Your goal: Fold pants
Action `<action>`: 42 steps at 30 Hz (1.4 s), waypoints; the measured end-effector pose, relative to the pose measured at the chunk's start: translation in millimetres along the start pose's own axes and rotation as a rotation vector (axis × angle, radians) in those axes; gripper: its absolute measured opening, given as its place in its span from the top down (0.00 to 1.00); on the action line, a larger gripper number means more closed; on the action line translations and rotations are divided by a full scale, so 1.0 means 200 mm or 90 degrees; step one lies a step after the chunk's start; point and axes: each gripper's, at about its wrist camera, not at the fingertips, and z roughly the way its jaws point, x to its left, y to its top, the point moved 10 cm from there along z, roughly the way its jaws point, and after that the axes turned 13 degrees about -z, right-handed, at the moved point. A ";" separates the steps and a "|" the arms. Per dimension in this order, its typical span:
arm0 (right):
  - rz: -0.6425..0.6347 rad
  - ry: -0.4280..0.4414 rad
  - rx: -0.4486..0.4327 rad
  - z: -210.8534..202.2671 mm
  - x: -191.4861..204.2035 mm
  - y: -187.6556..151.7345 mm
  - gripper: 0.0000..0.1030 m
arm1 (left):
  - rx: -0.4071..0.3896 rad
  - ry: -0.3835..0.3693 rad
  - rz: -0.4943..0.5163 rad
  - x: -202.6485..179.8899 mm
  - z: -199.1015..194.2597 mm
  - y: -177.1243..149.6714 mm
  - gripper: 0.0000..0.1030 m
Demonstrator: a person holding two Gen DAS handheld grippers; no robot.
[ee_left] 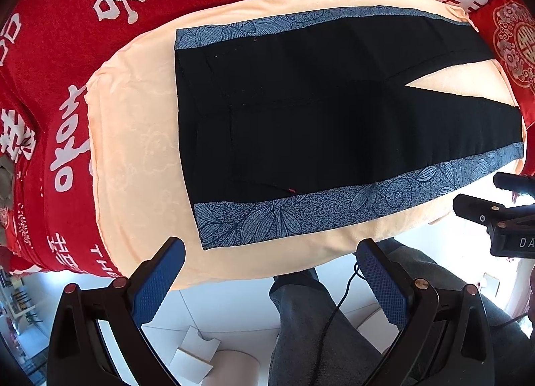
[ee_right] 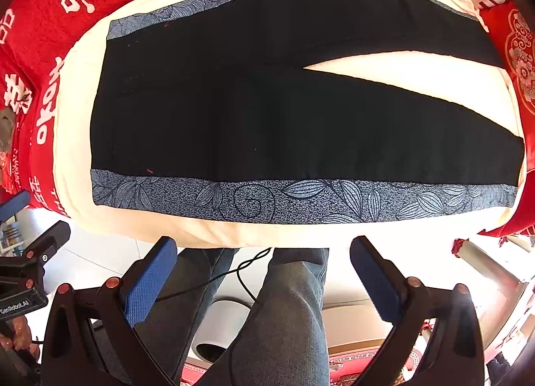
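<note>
there, pants (ee_right: pixel 267 101) flat (both grippers agape)

The pants (ee_right: pixel 267 111) are black with blue leaf-patterned side stripes. They lie flat and unfolded, legs slightly apart.

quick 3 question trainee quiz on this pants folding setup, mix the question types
1. True or false: the black pants with blue floral side stripes are already folded in half.
2. What lies directly under the pants? A) red patterned blanket B) pale peach towel C) bare floor
3. Fill in: both the left gripper and the right gripper are ____ and touch no fabric.

Key
1. False: they lie spread flat, legs apart in a V.
2. B, the pale peach towel, which sits on the red blanket with white characters.
3. open
</note>
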 end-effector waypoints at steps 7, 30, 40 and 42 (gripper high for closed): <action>-0.011 0.012 0.017 0.03 -0.02 -0.01 0.00 | 0.026 0.004 -0.024 -0.04 0.04 0.00 0.00; -0.134 -0.001 0.008 -0.08 -0.18 0.08 0.00 | 0.007 0.029 -0.202 -0.11 -0.05 -0.08 0.00; 0.000 0.171 -0.069 0.03 -0.06 0.07 0.00 | -0.013 -0.058 -0.176 -0.03 0.17 -0.07 0.00; 0.032 0.262 -0.088 0.08 0.01 0.05 0.00 | -0.015 -0.090 -0.196 0.00 0.25 -0.09 0.00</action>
